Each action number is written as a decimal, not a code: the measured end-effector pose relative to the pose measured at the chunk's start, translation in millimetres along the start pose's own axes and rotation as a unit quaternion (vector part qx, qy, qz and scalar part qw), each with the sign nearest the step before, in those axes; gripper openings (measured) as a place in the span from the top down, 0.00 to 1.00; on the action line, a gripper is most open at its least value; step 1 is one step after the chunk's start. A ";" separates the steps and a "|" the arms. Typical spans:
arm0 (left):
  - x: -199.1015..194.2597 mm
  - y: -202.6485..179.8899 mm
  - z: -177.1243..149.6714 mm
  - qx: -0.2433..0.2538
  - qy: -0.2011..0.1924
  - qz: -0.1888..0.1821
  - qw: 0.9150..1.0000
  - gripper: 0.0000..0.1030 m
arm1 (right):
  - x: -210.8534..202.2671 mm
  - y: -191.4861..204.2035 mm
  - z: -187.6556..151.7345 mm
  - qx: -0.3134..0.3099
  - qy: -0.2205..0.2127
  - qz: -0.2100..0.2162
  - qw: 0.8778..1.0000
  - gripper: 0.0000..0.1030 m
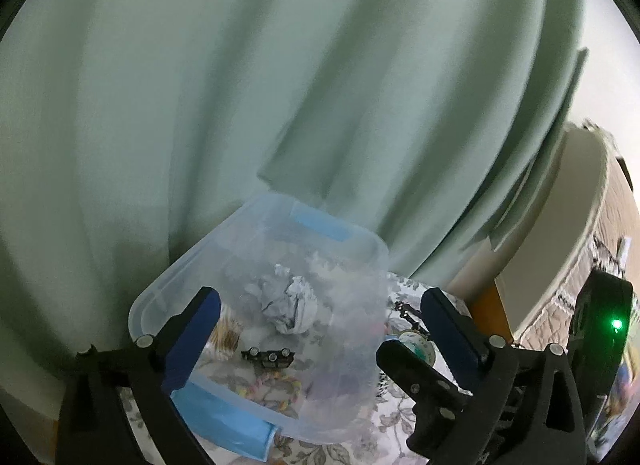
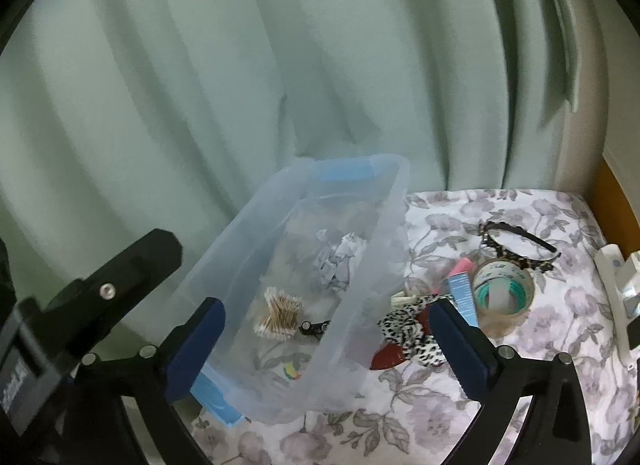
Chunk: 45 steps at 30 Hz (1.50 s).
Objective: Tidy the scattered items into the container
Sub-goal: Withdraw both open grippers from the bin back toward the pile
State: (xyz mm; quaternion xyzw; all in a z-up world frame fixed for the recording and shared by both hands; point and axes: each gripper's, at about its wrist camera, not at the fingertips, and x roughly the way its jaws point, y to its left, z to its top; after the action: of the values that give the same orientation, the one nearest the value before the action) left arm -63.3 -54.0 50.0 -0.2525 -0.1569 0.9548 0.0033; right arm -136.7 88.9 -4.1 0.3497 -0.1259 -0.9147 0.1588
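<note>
Right wrist: one bin, one crumpled paper, one tape roll.

A home bedroom: green curtains hang behind a floral bedsheet.

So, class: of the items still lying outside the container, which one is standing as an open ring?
The roll of tape, right of the container. You can see down its hollow core, unlike the flat leopard-print scrunchie and thin headband beside it.
</note>
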 end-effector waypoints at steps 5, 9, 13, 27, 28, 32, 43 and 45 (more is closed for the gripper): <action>-7.7 -28.1 -1.7 0.039 -0.009 -0.010 0.999 0.00 | -19.8 -18.2 1.8 0.023 -0.019 -0.009 1.000 0.00; -11.7 -45.2 -3.4 0.056 -0.010 -0.015 0.998 0.00 | -36.4 -31.5 0.6 0.032 -0.037 -0.019 0.999 0.00; -16.0 -59.2 -7.2 0.070 -0.013 -0.012 0.997 0.00 | -51.3 -48.0 -1.4 0.046 -0.050 -0.031 0.997 0.00; -11.6 -107.6 -23.5 0.100 -0.002 -0.013 0.995 0.00 | -89.3 -106.9 -11.4 0.101 -0.091 -0.047 0.990 0.00; -10.2 -110.5 -25.4 0.102 0.001 -0.015 0.995 0.00 | -90.9 -111.9 -12.4 0.107 -0.092 -0.046 0.989 0.00; -3.1 -125.2 -35.9 0.117 0.013 -0.022 0.993 0.00 | -94.5 -130.8 -18.8 0.125 -0.087 -0.056 0.987 0.00; 29.6 -136.6 -70.6 0.134 0.074 -0.029 0.988 0.00 | -89.5 -176.5 -42.7 0.163 -0.079 -0.077 0.980 0.00; 35.2 -138.4 -76.6 0.141 0.086 -0.035 0.986 0.00 | -89.8 -186.6 -46.7 0.177 -0.086 -0.076 0.978 0.00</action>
State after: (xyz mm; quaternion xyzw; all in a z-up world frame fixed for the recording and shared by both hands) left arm -67.1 103.4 11.7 -0.3253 -0.0289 0.9413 0.0858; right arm -79.4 288.6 -47.6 0.3006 -0.2720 -0.9141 0.0133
